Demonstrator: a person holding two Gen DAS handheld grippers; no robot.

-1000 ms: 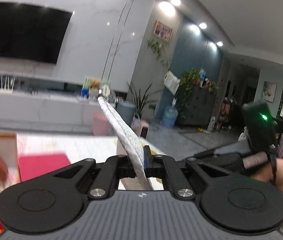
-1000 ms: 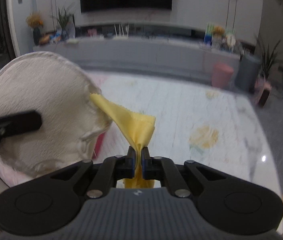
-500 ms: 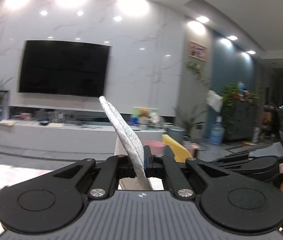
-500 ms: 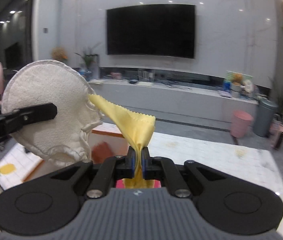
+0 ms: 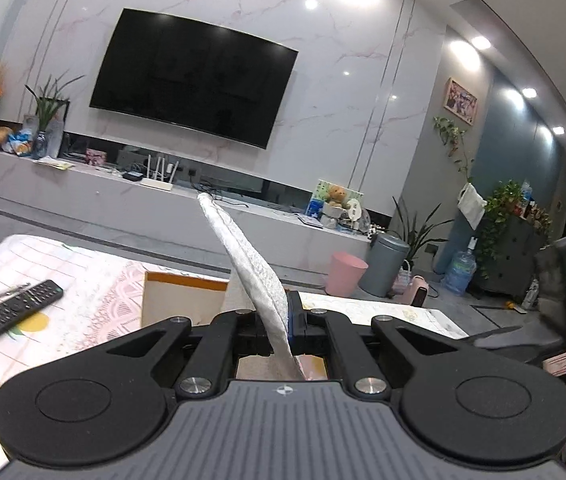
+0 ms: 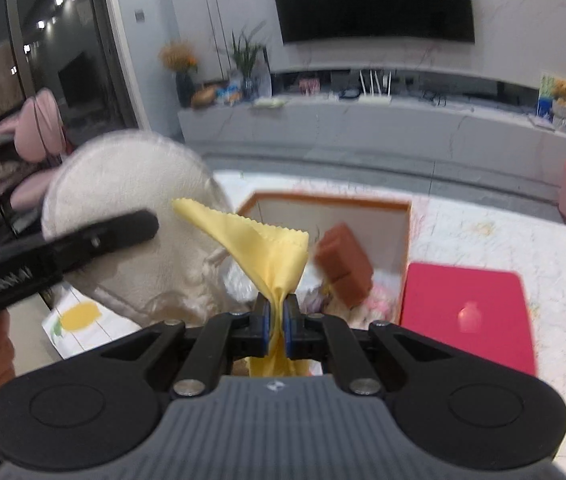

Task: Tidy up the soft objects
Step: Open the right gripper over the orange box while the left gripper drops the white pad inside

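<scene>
The open box [image 6: 363, 216] on the table [image 6: 523, 216] holds a brown block [image 6: 345, 264] and soft items. Above its near edge, the right gripper [image 6: 277, 316] pinches a yellow cloth [image 6: 259, 244]; the left gripper [image 5: 287, 320] clamps a white round pad [image 5: 251, 256].

My left gripper [image 5: 283, 316] fills the lower frame: matte black linkage arms, silver screws at the pivots, two round black discs, a grey ribbed housing with a small cross emblem, and blue pads. My right gripper [image 6: 277, 316] looks identical. At the right edge, a green light glows on a black casing.
</scene>
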